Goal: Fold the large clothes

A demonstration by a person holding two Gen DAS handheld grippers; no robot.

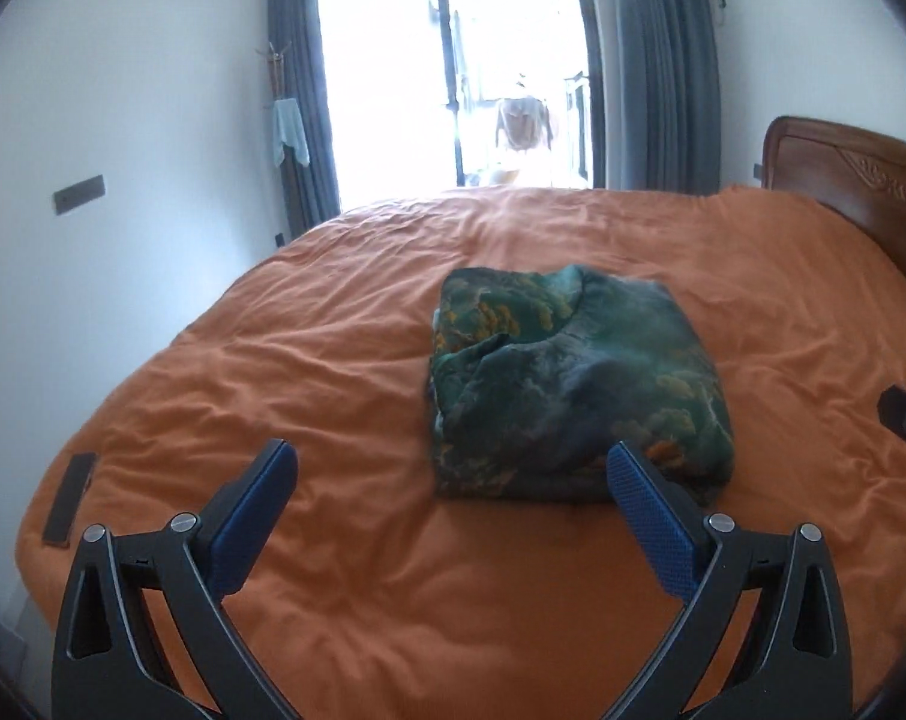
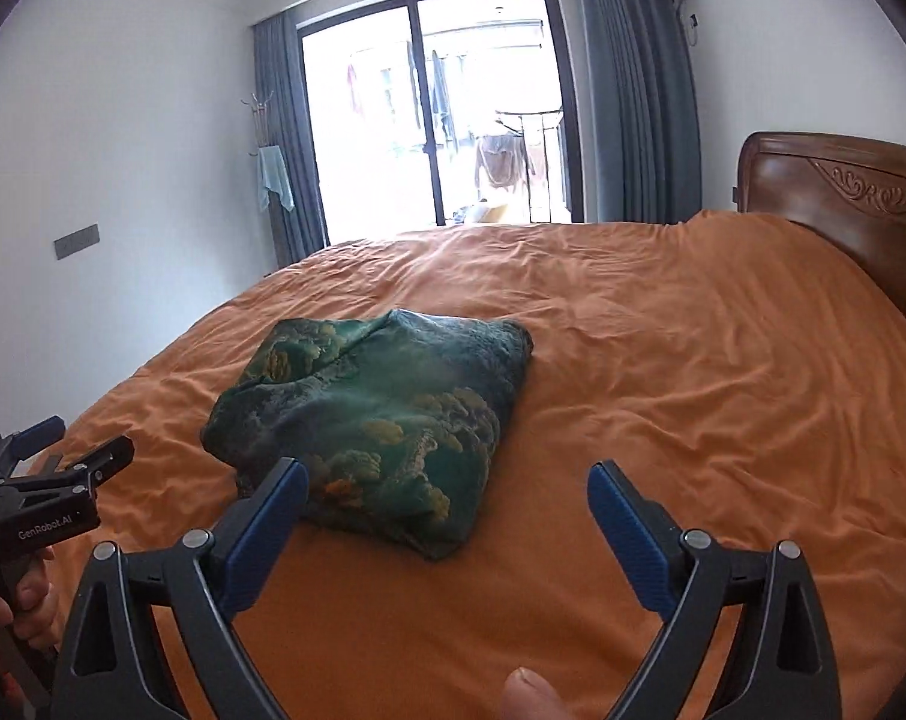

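A green patterned garment (image 1: pixel 573 384) is seen lying as a compact, roughly rectangular bundle near the middle of a bed covered with an orange sheet (image 1: pixel 333 372), with several layers stacked on one another and a rumpled edge turned toward the window. The left gripper (image 1: pixel 453 480) is held above the sheet just short of the bundle, its blue pads spread wide apart and nothing caught between them; the right gripper (image 2: pixel 447 492) is held likewise on the near side of the bundle, its pads also wide apart and empty. Neither gripper is touching the cloth. From the way the garment lies, the folding is judged to be finished or very nearly so: no sleeve or hem is left trailing across the sheet, and the pile keeps its shape unaided. What may remain, at most, is a smoothing of the puffed top layer or a squaring of the uneven far corner. A dark flat object (image 1: pixel 69 498), perhaps a phone, is noted near the left edge of the bed, well apart from the garment.
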